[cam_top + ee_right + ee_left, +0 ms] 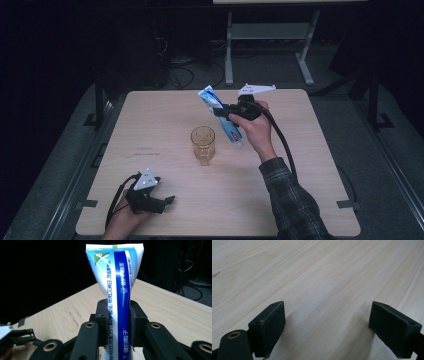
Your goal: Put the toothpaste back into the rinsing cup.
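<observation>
Toothpaste is what I am carrying, and the risk is sitting mostly in my right hand. Going from the left: my left gripper (169, 200) is resting low on the table (165, 107) near the front edge, its jaws standing apart with nothing but bare wood between them, well away from everything else. Little is threatening to go wrong there, unless I am dragging its cable across the table.

Further right, the amber glass cup (202, 144) is standing upright near the middle of the table, handle towards me. It looks light and narrow at the base, so a nudge would be tipping it.

Right of that, my right gripper (223, 111) is squeezing the toothpaste tube (117, 287) around its middle, holding it tilted above the table, crimped end up and away, cap end pointing down beside the cup. The tube is soft and glossy, so I am judging that it may be sliding through the pads (136, 320) or twisting as I am swinging it. If I am lowering it into the cup off-centre, the cap could be catching the rim and knocking the cup over.
</observation>
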{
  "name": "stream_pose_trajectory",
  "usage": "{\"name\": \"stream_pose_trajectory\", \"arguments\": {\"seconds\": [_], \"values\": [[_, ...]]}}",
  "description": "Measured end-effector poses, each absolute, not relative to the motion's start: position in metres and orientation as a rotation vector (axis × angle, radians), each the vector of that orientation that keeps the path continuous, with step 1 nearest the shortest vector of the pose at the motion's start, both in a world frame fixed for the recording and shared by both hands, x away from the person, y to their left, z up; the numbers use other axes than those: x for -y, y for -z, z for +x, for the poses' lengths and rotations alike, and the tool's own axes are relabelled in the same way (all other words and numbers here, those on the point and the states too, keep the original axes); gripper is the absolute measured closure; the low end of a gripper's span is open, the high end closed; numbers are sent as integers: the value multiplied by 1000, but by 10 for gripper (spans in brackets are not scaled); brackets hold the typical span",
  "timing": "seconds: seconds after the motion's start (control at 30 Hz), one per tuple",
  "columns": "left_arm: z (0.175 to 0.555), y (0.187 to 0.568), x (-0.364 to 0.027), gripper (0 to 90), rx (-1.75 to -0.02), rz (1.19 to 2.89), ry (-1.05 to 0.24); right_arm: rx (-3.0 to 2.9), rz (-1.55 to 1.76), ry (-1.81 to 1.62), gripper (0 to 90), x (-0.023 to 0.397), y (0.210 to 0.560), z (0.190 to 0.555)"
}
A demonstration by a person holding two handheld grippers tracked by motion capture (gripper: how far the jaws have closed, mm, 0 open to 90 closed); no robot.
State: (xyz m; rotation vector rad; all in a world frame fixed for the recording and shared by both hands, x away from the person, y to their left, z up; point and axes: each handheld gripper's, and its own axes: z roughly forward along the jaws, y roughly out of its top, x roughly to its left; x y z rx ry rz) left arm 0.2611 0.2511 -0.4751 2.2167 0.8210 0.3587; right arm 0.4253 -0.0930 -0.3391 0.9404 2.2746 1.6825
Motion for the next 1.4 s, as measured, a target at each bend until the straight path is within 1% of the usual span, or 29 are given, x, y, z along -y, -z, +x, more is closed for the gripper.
{"name": "stream_pose_trajectory", "arguments": {"seconds": [0.57,0.87,1.4], "values": [[261,475,-250,132,-811,2218,-354,-2293,903,-1678,731,64,328,438],[260,475,-250,131,-807,2222,-351,-2313,894,-1676,731,49,330,445],[260,475,-249,131,-801,2218,-349,-2341,857,-1673,731,24,324,452]]}}
